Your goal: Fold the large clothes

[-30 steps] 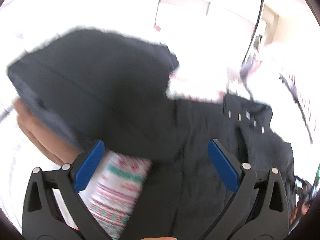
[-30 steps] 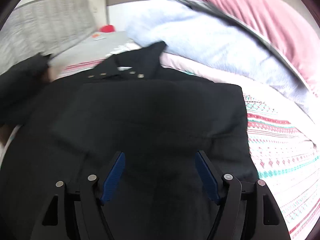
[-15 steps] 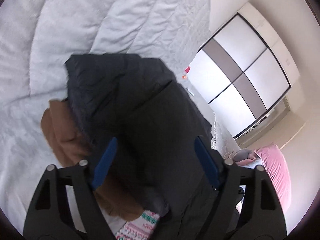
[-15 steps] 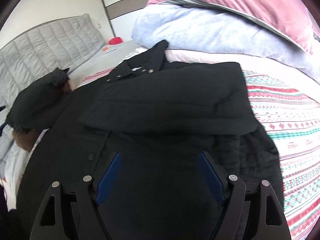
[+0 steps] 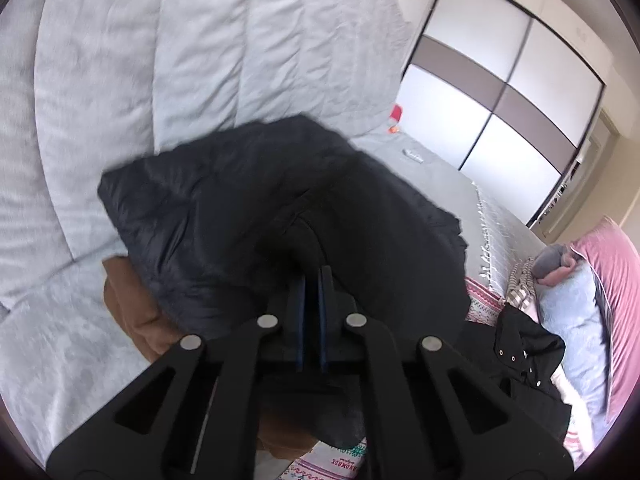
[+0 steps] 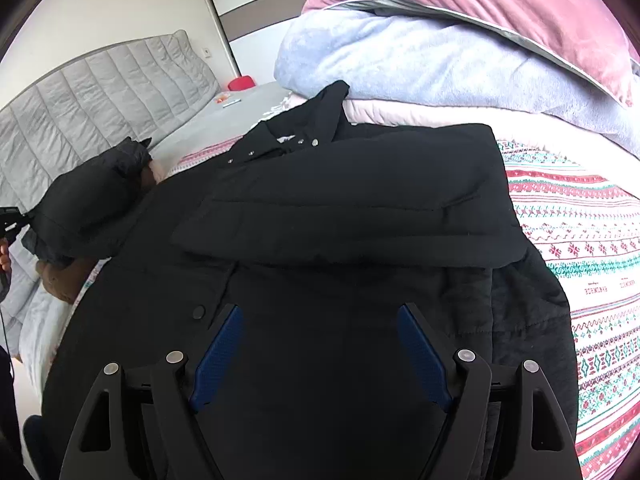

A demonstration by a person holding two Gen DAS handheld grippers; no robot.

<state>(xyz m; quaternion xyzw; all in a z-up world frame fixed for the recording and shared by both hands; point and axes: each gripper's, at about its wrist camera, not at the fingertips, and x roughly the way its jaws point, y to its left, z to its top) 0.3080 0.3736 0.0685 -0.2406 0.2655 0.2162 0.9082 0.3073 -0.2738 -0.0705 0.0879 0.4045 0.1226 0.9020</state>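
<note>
Black padded fabric fills the left wrist view: our left claw (image 5: 311, 280) is pinched nearly closed on the bunched sleeve end (image 5: 248, 200) of the large black quilted coat (image 5: 524, 364), lifted off the bed near the grey padded headboard (image 5: 200, 40). We judge the thin bite could slip as the sleeve is carried across.

In the right wrist view, our right claw (image 6: 318, 354) hovers wide open and empty over the coat's body, spread on the patterned red-and-green bedspread (image 6: 580, 240); with nothing pinning it, a pull could drag the folded panel askew.

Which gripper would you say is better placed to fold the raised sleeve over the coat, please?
Left. The left gripper is shut on the sleeve, already lifted. The right gripper is open above the coat, holding nothing.
</note>
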